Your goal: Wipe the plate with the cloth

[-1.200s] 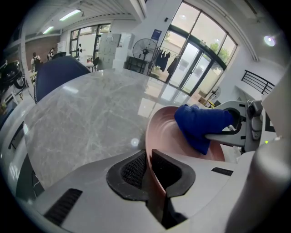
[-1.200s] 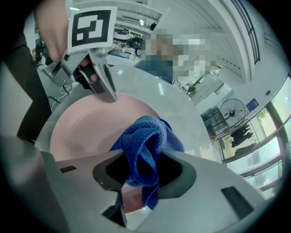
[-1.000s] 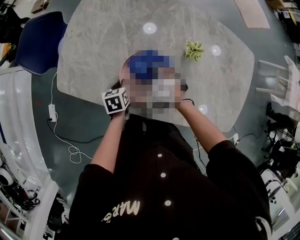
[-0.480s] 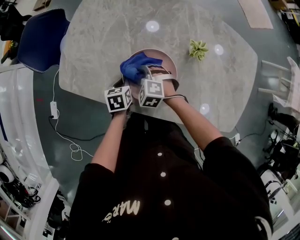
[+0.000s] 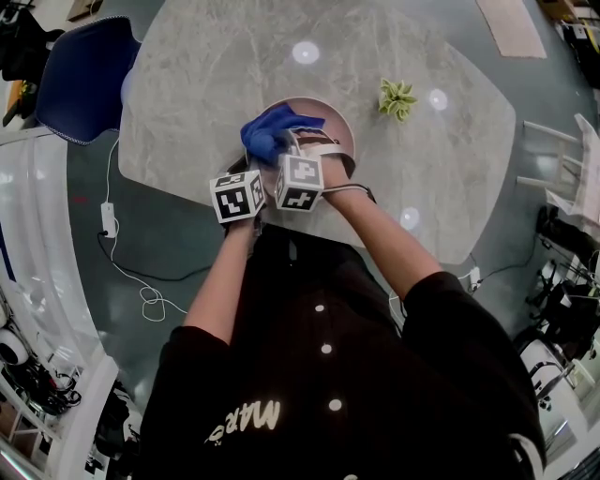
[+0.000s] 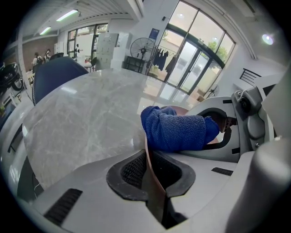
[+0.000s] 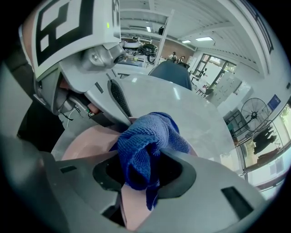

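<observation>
A pink plate [image 5: 336, 120] lies on the marble table [image 5: 206, 84] near its front edge. My left gripper [image 5: 251, 174] is shut on the plate's near-left rim; in the left gripper view the thin rim [image 6: 152, 179] runs between the pads of that gripper [image 6: 149, 166]. My right gripper [image 5: 286, 147] is shut on a blue terry cloth [image 5: 272, 131], bunched over the plate's left part. In the right gripper view the cloth [image 7: 145, 143] fills the jaws of this gripper [image 7: 144, 170] above the pink plate [image 7: 84, 141]. The cloth [image 6: 177, 129] also shows just past the left jaws.
A small green ornament [image 5: 396, 98] sits on the table right of the plate. A blue chair [image 5: 80, 70] stands at the table's left end. A pale board [image 5: 511, 23] lies at the far right. A white cable [image 5: 122, 272] trails on the floor at left.
The right gripper has carried the blue cloth a little to the left over the plate. The left gripper has kept its hold on the rim without moving.
</observation>
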A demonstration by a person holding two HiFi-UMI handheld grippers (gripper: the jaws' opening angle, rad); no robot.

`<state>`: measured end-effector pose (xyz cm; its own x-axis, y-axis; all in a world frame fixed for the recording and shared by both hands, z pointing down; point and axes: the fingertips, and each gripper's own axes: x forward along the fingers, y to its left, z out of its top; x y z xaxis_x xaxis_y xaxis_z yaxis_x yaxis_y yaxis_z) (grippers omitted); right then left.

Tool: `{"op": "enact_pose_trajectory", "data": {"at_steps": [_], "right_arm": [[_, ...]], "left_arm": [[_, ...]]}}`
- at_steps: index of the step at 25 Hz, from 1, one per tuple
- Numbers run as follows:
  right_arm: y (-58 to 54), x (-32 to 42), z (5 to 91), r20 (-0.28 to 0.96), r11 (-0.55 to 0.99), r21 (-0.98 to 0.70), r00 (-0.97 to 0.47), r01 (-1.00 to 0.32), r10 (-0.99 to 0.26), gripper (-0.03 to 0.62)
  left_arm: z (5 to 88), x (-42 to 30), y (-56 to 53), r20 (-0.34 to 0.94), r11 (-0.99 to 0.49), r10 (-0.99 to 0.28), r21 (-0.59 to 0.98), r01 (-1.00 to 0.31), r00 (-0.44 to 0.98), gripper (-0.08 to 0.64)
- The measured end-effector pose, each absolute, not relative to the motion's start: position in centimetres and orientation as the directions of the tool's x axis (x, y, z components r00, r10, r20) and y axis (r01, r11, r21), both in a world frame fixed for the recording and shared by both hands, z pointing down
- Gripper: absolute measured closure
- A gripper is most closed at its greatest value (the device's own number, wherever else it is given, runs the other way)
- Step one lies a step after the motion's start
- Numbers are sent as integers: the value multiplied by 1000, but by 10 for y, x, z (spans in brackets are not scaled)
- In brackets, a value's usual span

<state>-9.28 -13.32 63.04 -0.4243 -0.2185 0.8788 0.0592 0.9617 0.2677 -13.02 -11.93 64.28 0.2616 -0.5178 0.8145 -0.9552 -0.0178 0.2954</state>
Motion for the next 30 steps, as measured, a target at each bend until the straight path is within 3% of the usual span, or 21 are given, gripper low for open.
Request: {"op": "enact_pose_trajectory", "data": {"at_steps": [30], "right_arm": [[-135, -42, 632, 903, 962, 262, -373, 79, -215, 442]], "left_arm": [[643, -132, -120, 826, -11, -509, 277, -961, 244, 508]]}}
